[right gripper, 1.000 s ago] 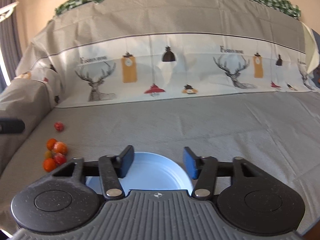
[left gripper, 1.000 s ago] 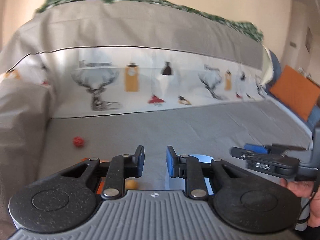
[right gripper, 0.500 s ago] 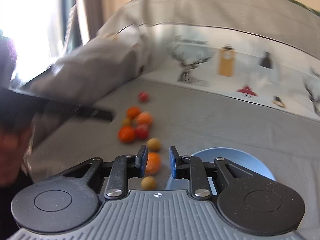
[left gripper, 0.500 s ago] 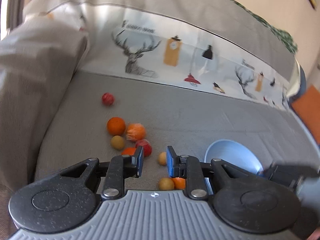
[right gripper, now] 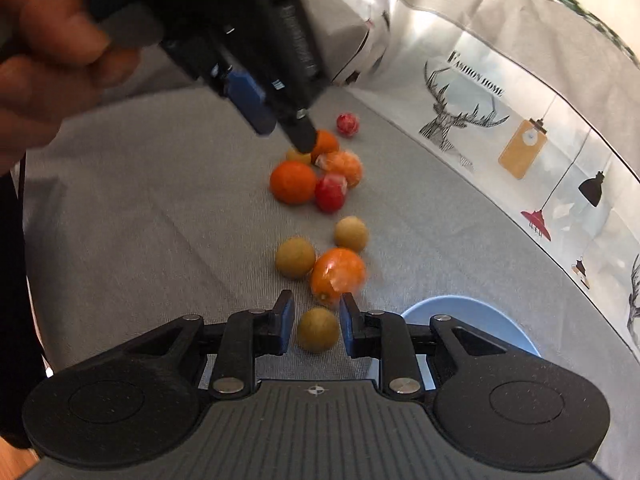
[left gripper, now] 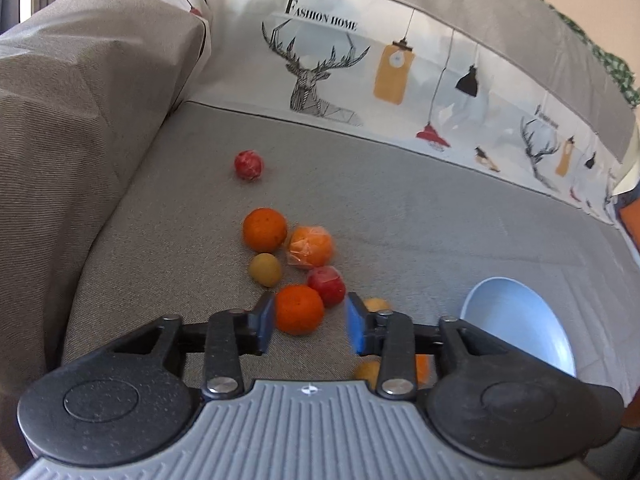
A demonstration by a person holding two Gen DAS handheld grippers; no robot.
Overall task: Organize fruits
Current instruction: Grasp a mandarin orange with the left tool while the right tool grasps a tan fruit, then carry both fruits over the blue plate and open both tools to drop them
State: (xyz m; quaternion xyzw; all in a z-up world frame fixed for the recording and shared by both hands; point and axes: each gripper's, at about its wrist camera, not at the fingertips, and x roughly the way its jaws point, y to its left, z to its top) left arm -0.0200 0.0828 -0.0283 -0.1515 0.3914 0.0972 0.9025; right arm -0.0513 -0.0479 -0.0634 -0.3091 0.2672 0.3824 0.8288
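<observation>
Several small fruits lie on the grey sofa seat: oranges, red ones and tan ones. My left gripper (left gripper: pixel 310 324) hangs just over an orange fruit (left gripper: pixel 299 309). Its jaws are opening, and the fruit sits between the blue pads with gaps on both sides. A red fruit (left gripper: pixel 326 286) touches that orange. My right gripper (right gripper: pixel 316 326) is shut to a narrow gap, where a tan fruit (right gripper: pixel 318 329) shows on the seat. I cannot tell if the pads touch it. A plastic-wrapped orange (right gripper: pixel 338 272) lies just beyond. The light blue bowl (right gripper: pixel 480 316) stands empty at the right.
In the right wrist view the left gripper (right gripper: pixel 280 124) and the hand (right gripper: pixel 52 60) holding it fill the upper left, above the far fruit cluster. A covered armrest (left gripper: pixel 80 100) rises at the left, and a printed backrest cover (left gripper: pixel 400 80) lies behind. A lone red fruit (left gripper: pixel 249 165) sits farther back.
Both grippers have dropped and tilted down toward the fruit pile. The left jaws have widened around the orange fruit. The right jaws closed narrow and the right view rolled.
</observation>
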